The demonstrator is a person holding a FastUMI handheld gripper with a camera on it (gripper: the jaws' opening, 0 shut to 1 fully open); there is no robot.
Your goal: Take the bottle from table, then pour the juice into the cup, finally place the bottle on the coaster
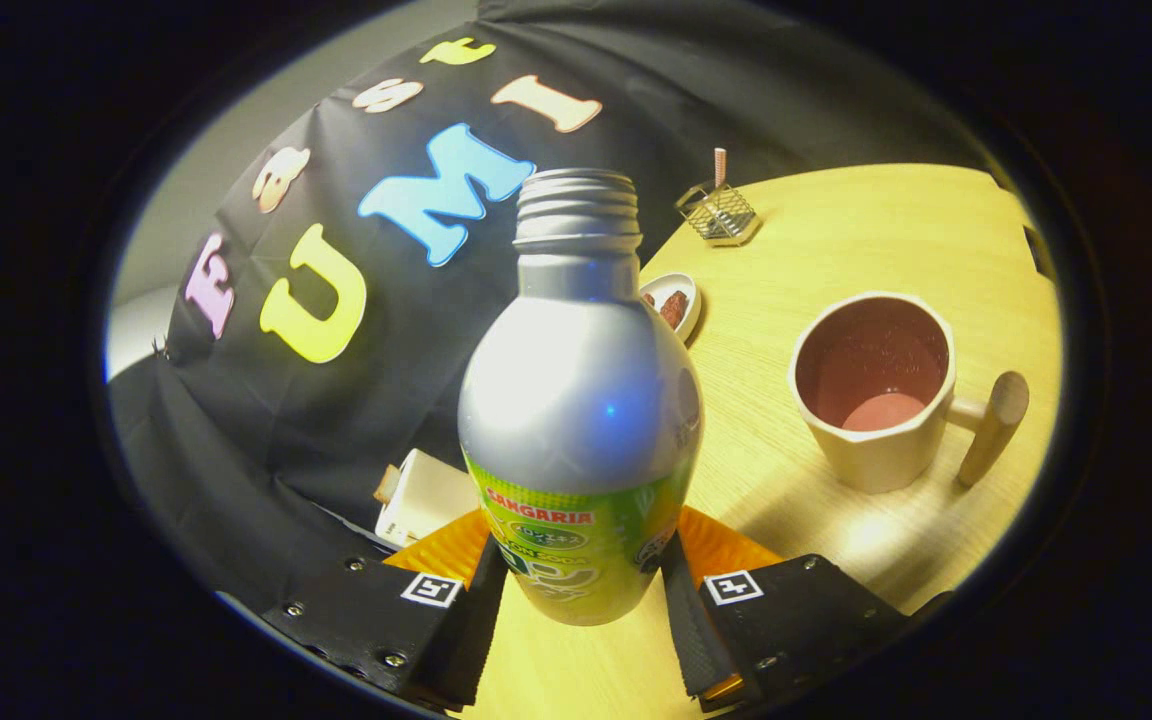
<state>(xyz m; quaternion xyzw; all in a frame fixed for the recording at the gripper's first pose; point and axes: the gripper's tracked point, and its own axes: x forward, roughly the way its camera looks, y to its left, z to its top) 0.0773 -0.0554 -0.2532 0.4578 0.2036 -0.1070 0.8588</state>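
Note:
A silver bottle point(579, 400) with a green label and a bare threaded neck, no cap on it, stands between my fingers. My gripper point(581, 585) is shut on its lower body, one black finger pressed to each side of the label. An orange coaster point(726, 548) lies just behind the bottle's base and peeks out on both sides of it. The cream cup point(876, 392), pink inside with a wooden handle, stands upright on the wooden table point(836, 230), ahead and to the right of the fingers. I cannot tell whether the bottle rests on the table or hangs above it.
A small white dish point(674, 303) with something brown in it sits beyond the bottle. Farther back, a wire holder point(719, 212) with a pink stick stands near the table's edge. A white box point(426, 495) lies left of the coaster by the black cloth wall.

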